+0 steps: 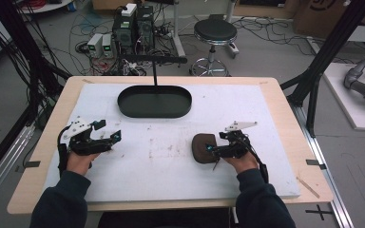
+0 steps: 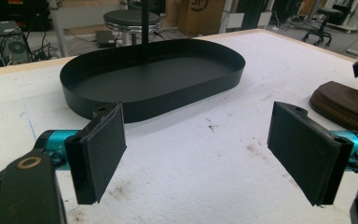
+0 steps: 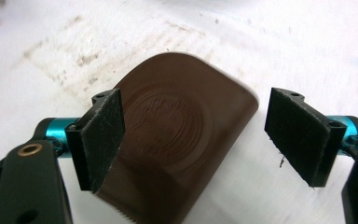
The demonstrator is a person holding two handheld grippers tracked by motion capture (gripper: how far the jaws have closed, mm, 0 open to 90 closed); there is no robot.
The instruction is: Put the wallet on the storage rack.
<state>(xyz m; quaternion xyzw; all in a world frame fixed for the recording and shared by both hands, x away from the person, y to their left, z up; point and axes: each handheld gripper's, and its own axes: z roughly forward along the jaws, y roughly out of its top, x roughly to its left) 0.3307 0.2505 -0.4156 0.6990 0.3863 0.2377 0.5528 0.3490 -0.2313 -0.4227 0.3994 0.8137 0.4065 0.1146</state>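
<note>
We are holding the right gripper (image 1: 215, 149) over a brown leather pouch (image 1: 203, 147) — jaws spread wide, nothing pinched. In the right gripper view the pouch (image 3: 182, 135) is lying between the two flat black pads (image 3: 103, 135), a round embossed emblem pressed into its smooth top, corners rounded, zipper teeth showing along its near edge. One pad is overlapping the pouch's edge in that view; we cannot tell whether it is touching.

Taking the black oval tray (image 1: 155, 112) as landmark: the pouch is sitting nearer to us than the tray and off to its right, flat on the white foam board (image 1: 171, 175). The board is rough and grainy, with brownish smudges between the tray and our side.

We are keeping the left gripper (image 1: 105, 134) nearer than the tray and to its left, well apart from the pouch. Its jaws are spread too, gripping nothing. In the left gripper view the left gripper (image 2: 205, 144) is pointing at the tray (image 2: 98, 100) — thin matte black wall, low rim, flat floor, a thin dark rod (image 2: 145, 32) rising at its far side. The pouch (image 2: 349, 105) is showing at the right edge there, zipper running along its curved side.

The foam board is resting on a pale wooden table (image 1: 285, 102).
</note>
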